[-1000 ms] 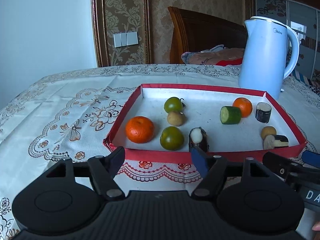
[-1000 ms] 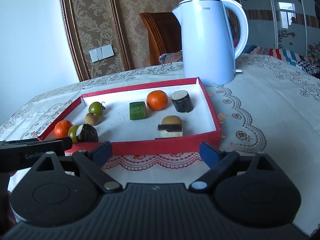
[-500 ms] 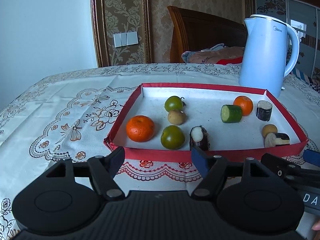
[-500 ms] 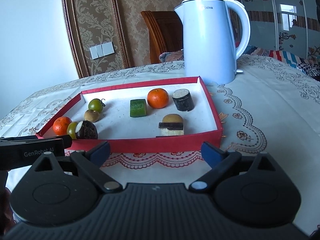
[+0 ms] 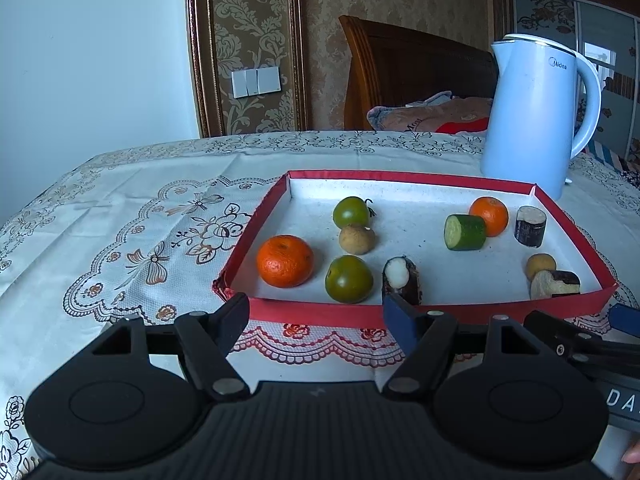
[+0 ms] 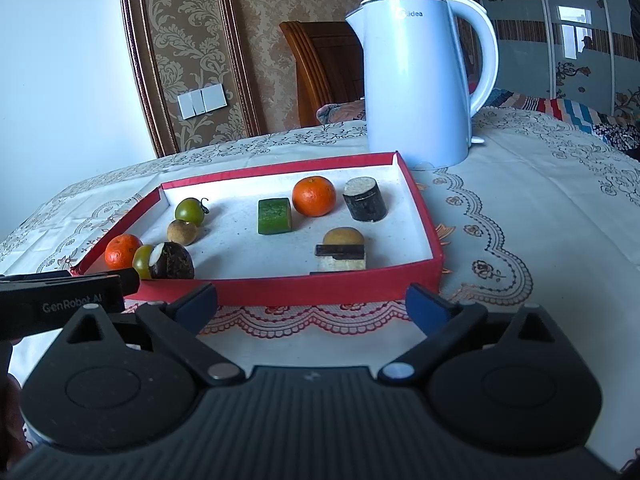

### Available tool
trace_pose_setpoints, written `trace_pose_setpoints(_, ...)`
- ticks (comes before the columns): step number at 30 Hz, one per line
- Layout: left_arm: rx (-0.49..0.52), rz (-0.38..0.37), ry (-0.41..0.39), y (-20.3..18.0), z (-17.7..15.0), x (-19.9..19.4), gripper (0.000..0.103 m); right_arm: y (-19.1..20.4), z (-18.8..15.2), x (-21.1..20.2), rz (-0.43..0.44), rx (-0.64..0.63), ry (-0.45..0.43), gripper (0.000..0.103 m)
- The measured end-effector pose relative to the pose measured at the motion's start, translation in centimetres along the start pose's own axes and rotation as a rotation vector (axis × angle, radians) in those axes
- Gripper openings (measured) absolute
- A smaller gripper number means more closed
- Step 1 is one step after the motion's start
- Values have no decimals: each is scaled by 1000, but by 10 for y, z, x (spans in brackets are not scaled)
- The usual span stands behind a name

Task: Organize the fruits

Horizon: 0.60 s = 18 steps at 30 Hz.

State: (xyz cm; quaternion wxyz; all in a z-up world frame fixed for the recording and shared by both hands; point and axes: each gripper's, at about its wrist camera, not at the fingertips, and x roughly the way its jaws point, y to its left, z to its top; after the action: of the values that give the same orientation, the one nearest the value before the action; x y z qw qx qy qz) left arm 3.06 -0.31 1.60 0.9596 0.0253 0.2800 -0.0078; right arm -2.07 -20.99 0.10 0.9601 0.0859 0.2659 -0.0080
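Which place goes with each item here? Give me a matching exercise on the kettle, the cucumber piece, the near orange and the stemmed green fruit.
Things:
1. kettle
2. cucumber piece
3. near orange
4. stemmed green fruit

Places:
A. in the red tray, near left corner
B. on the tablecloth behind the tray
C. beside the far orange
D. just behind a small brown fruit

Pairs: 1-B, 2-C, 3-A, 4-D

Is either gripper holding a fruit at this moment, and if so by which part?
Nothing is held. The left gripper and right gripper are both open and empty, short of the red tray.
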Motion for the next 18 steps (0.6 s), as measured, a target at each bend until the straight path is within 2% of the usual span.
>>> trace_pose_setpoints(18, 26, 9, -9, -4, -1, -1, 74, -1, 0, 0, -5, 1, 1, 103)
